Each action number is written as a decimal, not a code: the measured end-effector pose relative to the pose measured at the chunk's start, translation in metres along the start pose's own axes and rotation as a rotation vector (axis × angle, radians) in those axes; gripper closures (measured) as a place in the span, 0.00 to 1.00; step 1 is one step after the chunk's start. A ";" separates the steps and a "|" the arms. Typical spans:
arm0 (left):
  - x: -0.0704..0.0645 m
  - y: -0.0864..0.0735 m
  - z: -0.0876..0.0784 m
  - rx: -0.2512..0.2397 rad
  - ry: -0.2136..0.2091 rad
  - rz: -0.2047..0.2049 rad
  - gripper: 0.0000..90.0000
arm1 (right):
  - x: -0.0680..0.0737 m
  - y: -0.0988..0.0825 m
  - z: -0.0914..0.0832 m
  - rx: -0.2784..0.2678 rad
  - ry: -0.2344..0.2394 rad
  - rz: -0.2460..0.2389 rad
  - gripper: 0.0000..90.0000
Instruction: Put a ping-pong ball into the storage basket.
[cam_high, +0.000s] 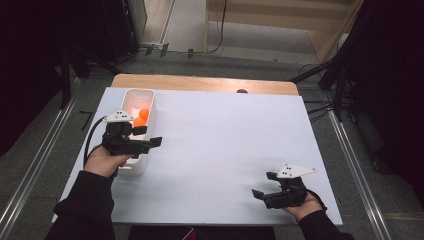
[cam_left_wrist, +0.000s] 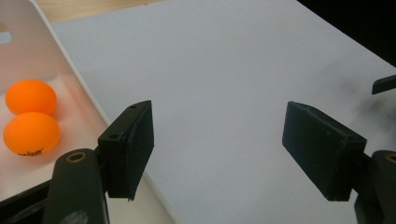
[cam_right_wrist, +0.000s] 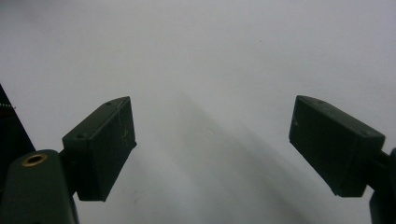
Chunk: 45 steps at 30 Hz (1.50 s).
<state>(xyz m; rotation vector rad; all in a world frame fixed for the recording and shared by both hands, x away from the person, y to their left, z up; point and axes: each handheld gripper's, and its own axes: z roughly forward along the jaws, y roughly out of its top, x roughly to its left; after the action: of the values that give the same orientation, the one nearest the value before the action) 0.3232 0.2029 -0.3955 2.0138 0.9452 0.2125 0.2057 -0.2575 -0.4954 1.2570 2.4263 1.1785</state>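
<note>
Two orange balls (cam_high: 141, 118) lie in a narrow white bin (cam_high: 148, 97) at the table's left side; in the left gripper view the balls (cam_left_wrist: 31, 116) sit side by side on the bin floor (cam_left_wrist: 70, 100). My left gripper (cam_high: 147, 136) hovers over the bin's near right rim, pointing right, its jaws open with nothing between them (cam_left_wrist: 219, 149). My right gripper (cam_high: 265, 184) rests near the front right of the white tabletop, jaws open and empty (cam_right_wrist: 212, 149), pointing left.
The white tabletop (cam_high: 225, 140) stretches between the two grippers. A wooden strip (cam_high: 200, 82) runs along the far edge. Beyond the table are grey floor, cables and dark stands at both sides.
</note>
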 end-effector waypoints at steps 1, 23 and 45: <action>-0.001 -0.001 0.000 -0.001 -0.005 0.008 0.28 | 0.000 0.000 0.000 0.001 0.001 0.004 0.14; -0.025 -0.029 -0.001 -0.007 -0.089 0.108 0.28 | 0.000 0.000 0.000 0.002 -0.004 0.016 0.14; -0.042 -0.053 0.007 -0.034 -0.137 0.196 0.28 | -0.003 0.000 0.000 -0.005 0.003 0.029 0.14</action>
<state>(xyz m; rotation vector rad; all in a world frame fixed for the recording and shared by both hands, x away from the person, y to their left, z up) 0.2683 0.1863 -0.4325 2.0610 0.6553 0.1939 0.2078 -0.2591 -0.4958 1.2934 2.4136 1.1944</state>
